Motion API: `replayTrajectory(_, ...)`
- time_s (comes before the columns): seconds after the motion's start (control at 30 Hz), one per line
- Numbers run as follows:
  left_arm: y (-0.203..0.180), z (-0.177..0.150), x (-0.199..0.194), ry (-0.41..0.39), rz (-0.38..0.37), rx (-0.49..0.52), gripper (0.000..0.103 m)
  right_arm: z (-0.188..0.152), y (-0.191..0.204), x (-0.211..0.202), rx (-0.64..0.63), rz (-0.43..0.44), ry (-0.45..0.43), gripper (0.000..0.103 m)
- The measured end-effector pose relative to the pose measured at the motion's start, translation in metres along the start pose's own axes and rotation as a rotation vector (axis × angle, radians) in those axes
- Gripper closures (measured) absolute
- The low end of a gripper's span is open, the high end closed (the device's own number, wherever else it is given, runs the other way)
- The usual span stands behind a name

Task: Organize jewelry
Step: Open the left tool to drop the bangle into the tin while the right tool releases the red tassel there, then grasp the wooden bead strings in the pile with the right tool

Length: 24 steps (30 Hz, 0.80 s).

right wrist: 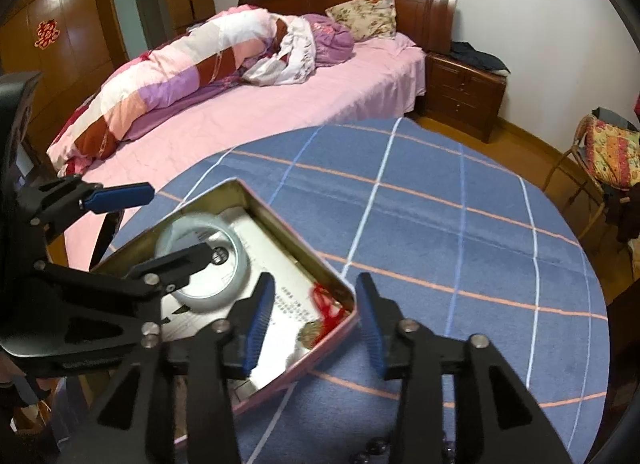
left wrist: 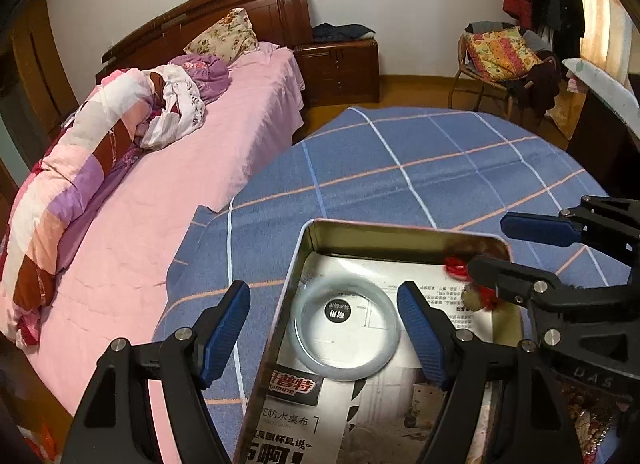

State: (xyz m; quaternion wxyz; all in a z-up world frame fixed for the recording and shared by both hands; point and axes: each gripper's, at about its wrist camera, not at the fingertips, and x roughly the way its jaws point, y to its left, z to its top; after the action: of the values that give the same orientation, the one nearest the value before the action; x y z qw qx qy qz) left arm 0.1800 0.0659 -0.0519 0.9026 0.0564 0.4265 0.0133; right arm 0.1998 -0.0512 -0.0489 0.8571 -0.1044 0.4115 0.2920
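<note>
An open metal tin (left wrist: 360,231) (right wrist: 256,199) lined with printed paper stands on a table with a blue checked cloth (left wrist: 420,167) (right wrist: 460,232). A pale jade bangle (left wrist: 316,360) (right wrist: 240,276) lies flat in the tin. A red-corded pendant (left wrist: 456,267) (right wrist: 326,310) lies in the tin's corner. My left gripper (left wrist: 324,334) is open, its fingers straddling the tin's left wall and the bangle. My right gripper (right wrist: 316,324) is open, straddling the tin's corner by the pendant. Each gripper also shows in the other's view.
A bed with a pink sheet (left wrist: 192,167) (right wrist: 280,103) and a rolled quilt stands beyond the table. A wooden nightstand (left wrist: 340,67) (right wrist: 464,91) and a chair with a patterned cushion (left wrist: 500,51) (right wrist: 612,151) stand by the wall. Dark beads (right wrist: 376,450) lie near the table's front edge.
</note>
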Motion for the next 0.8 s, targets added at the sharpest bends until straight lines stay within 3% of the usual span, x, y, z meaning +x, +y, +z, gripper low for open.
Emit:
replayTrajectory(0.37, 0.005, -0.004, -0.014, -0.039, 0.004, -0.047, 0.027, -0.008, -0.021, -0.024, 0.046, -0.026, -0.033, 0.041)
replayTrajectory(0.63, -0.015, -0.027, -0.048, -0.084, -0.029, -0.036, 0.027, -0.044, -0.047, -0.063, 0.094, -0.078, -0.037, 0.032)
replayTrajectory(0.8, -0.034, -0.049, -0.074, -0.121, -0.048, -0.019, 0.027, -0.076, -0.06, -0.083, 0.149, -0.087, -0.032, 0.032)
